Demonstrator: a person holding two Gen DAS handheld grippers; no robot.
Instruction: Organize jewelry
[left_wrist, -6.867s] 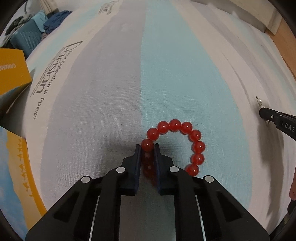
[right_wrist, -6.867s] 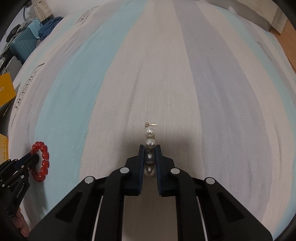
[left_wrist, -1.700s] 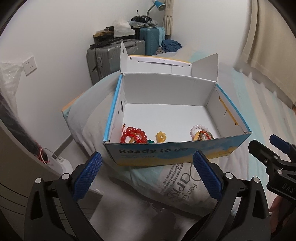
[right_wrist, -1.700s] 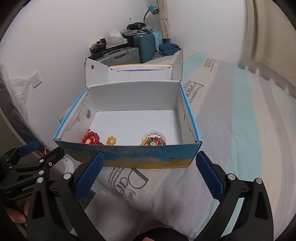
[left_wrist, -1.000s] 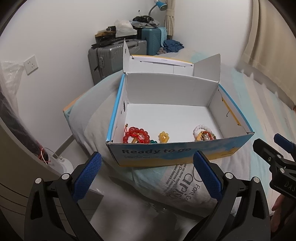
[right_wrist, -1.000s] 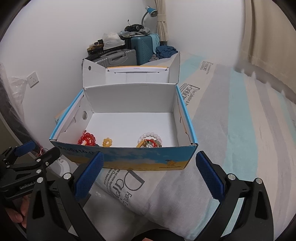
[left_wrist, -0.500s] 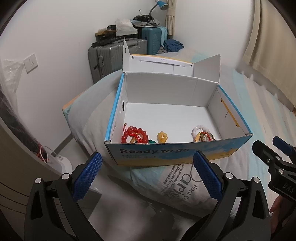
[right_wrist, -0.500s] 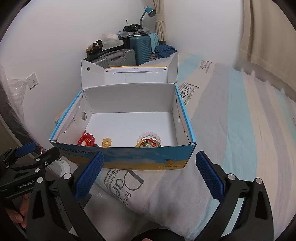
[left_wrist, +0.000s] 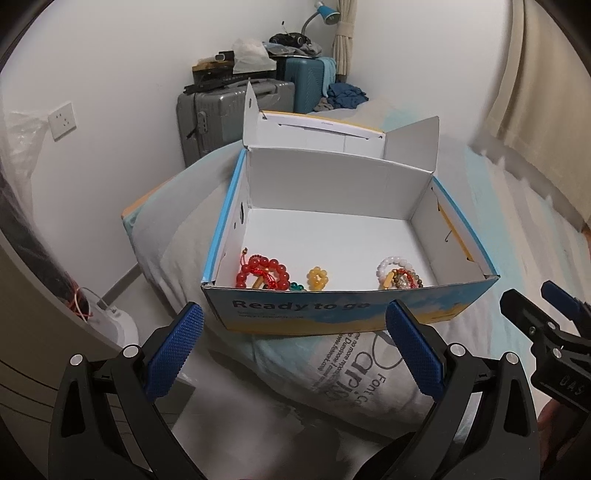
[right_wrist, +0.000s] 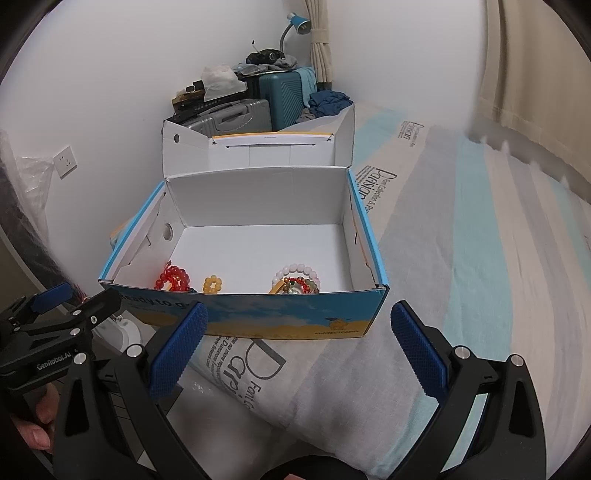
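1. The left gripper (left_wrist: 293, 349) hovered short of the box (left_wrist: 332, 312) with its jaws spread wide and nothing between them; the box's near wall lay just beyond the blue pads (left_wrist: 173, 352).
2. The right gripper (right_wrist: 299, 350) was likewise wide apart and empty, facing the same near wall from the right side.
3. All the jewelry lay inside the box, along its near wall, well ahead of both pairs of jaws.
4. Three groups could be counted: a red bead bracelet (left_wrist: 264, 271) at the near left, tangled with red cord and some green beads; one small yellow bead ring (left_wrist: 318, 277) in the middle; and a pile at the near right, with a pale pink bead bracelet (left_wrist: 393, 265) over other mixed strands whose number could not be told.
5. The box was a single open cardboard one, white inside and blue and yellow outside, its lid (left_wrist: 332, 131) standing up at the far side; the far part of its floor was bare.
6. It sat on a striped bedsheet (right_wrist: 480, 258), with two suitcases (left_wrist: 236, 110) against the far wall.
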